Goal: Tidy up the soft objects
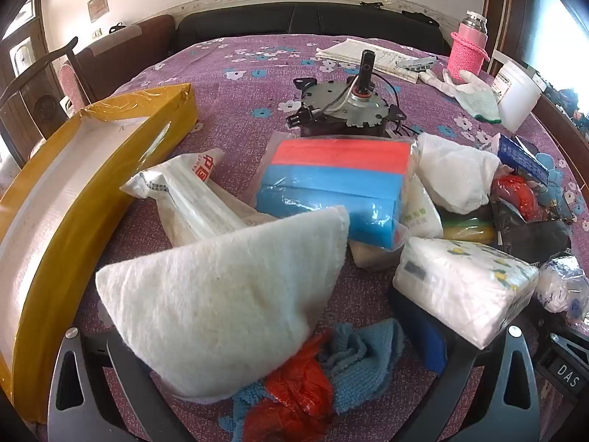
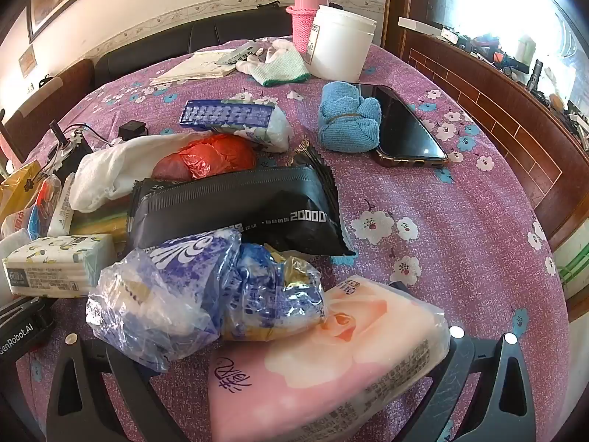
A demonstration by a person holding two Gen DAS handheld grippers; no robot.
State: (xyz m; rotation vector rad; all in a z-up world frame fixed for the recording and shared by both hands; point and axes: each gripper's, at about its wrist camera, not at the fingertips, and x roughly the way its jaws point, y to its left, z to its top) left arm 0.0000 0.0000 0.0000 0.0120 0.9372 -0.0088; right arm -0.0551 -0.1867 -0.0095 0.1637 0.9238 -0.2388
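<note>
White fleece cloth point(image 1: 221, 309) sits between L gripper point(image 1: 291, 401) fingers, jaws fully wide, nothing gripped. Soft, light, floppy, so pinch a folded edge. Pink tissue pack point(image 2: 324, 364) lies in R gripper point(image 2: 291, 405), also wide open, empty. Film looks slippery; squeeze mid-pack. Yellow box point(image 1: 73, 199) left of pile, prob. the bin.

Phone point(image 2: 405, 129) right of towel point(image 2: 348, 121) (touching)

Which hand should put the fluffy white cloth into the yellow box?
Probably the left. The fluffy white folded cloth lies right between the open left gripper, and the yellow taped cardboard box sits beside it. The right gripper faces a pink tissue pack.
</note>
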